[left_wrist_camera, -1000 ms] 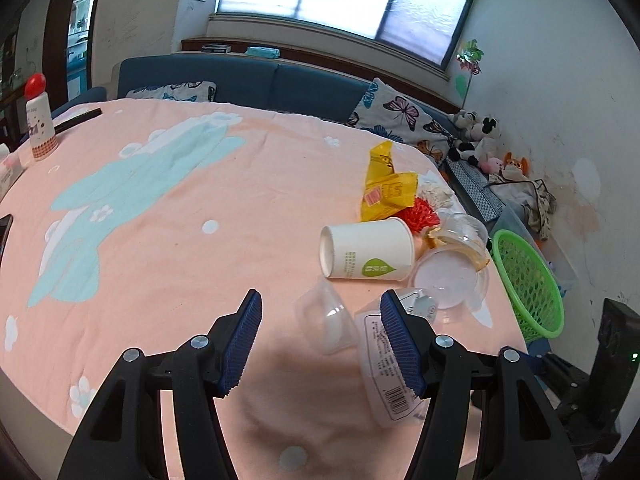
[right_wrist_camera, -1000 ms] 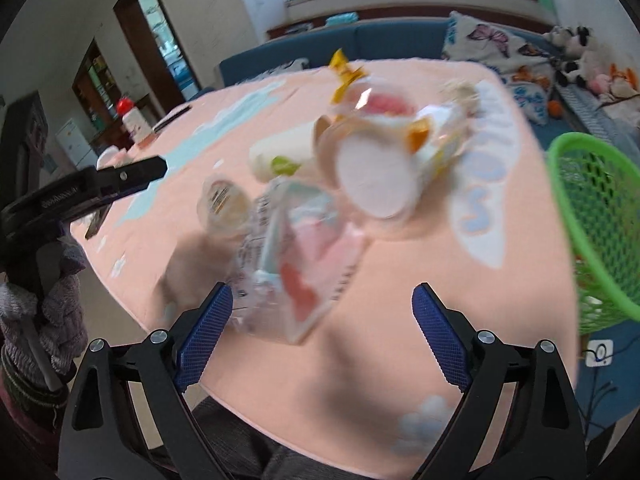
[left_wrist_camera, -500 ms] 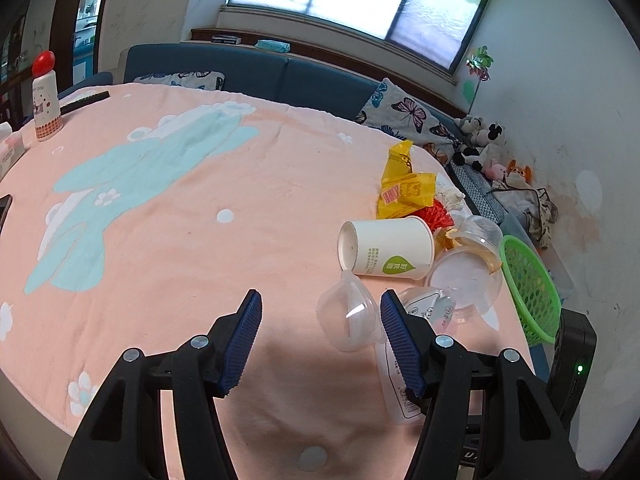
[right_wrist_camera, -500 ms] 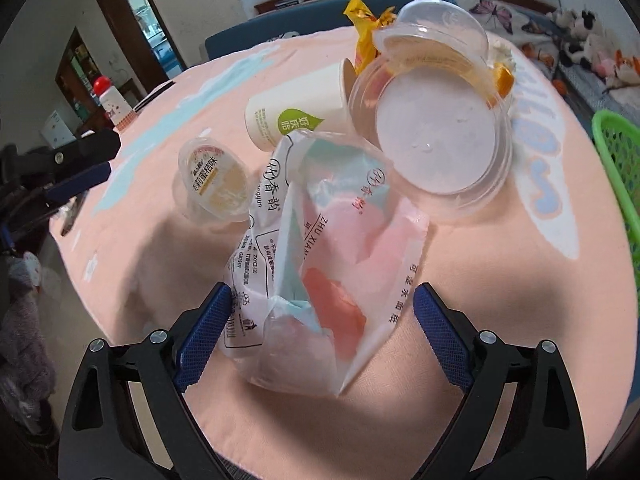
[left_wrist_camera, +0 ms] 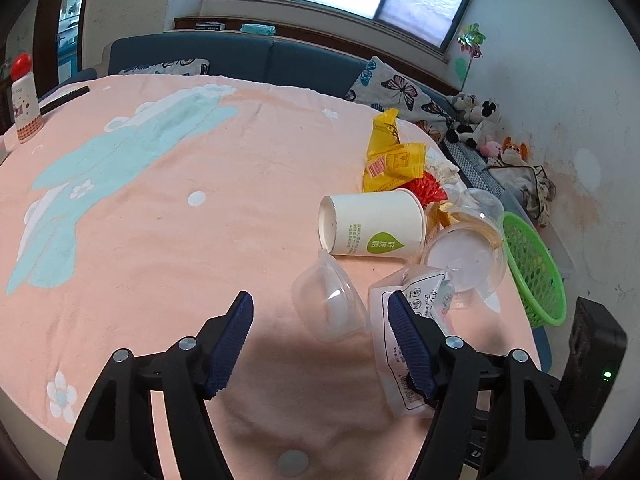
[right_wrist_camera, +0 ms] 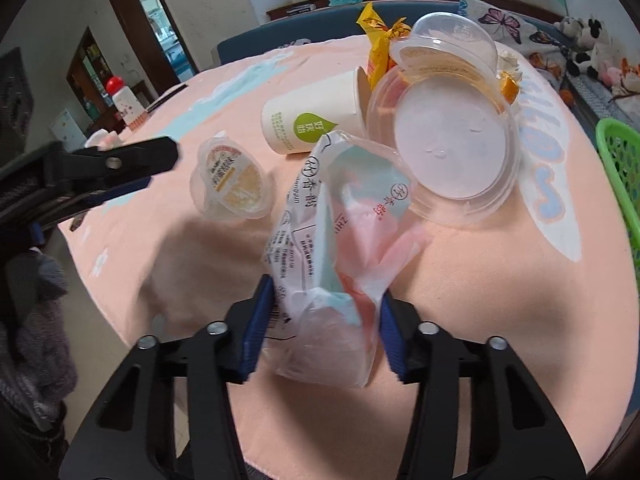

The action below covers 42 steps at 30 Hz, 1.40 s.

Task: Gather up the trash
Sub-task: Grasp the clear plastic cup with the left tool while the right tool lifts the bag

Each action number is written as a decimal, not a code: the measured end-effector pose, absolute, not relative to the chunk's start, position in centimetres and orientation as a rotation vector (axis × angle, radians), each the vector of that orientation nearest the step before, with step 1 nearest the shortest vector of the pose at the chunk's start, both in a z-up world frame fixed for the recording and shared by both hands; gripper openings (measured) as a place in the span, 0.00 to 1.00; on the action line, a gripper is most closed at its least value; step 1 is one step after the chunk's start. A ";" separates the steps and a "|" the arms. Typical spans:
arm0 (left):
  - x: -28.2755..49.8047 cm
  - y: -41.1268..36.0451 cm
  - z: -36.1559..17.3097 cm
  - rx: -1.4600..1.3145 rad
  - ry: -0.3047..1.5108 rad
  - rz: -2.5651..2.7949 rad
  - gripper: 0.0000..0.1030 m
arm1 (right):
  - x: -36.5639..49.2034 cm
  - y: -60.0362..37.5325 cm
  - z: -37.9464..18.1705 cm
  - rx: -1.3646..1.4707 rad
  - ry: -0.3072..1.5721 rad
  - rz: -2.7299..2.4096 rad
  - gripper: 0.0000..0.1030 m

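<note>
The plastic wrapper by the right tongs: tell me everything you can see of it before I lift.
The plastic wrapper is a crumpled, translucent white bag with pale teal and pink patches and black printed text and symbols. It lies on the peach tablecloth, its near end bunched between the blue pads of the right tongs, which have just been closing and now press it from both sides. Its far end rises towards the paper cup and overlaps the rim of the large clear lid. It looks empty and limp.

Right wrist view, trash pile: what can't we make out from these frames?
- Green basket: cut off by the right edge; contents unseen.
- Paper cup: mouth hidden behind the clear tub.
- Plastic bag: lower end hidden between the right gripper.
- Left view: bag's lower part hidden behind the left gripper.
</note>
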<state>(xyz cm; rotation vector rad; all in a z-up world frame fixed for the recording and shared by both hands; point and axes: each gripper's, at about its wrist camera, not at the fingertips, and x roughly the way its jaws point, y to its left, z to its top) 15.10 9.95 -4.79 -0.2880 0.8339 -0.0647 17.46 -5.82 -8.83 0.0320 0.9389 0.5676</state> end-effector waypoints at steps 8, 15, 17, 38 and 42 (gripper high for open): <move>16.7 9.6 -6.3 -0.299 0.876 -0.066 0.65 | 16.3 -7.1 -7.5 0.073 0.922 0.611 0.41; 18.0 9.4 -7.3 -0.313 0.904 -0.048 0.60 | 14.9 -9.1 -6.5 0.086 0.912 0.618 0.41; 18.2 9.4 -7.5 -0.317 0.912 -0.043 0.60 | 14.7 -9.6 -6.1 0.086 0.903 0.610 0.41; 18.5 8.8 -7.6 -0.316 0.914 -0.031 0.30 | 15.4 -20.0 -2.3 0.151 0.785 0.384 0.41; 17.8 8.3 -6.6 -0.311 0.902 -0.058 0.28 | 16.4 -22.8 -1.8 0.162 0.770 0.322 0.41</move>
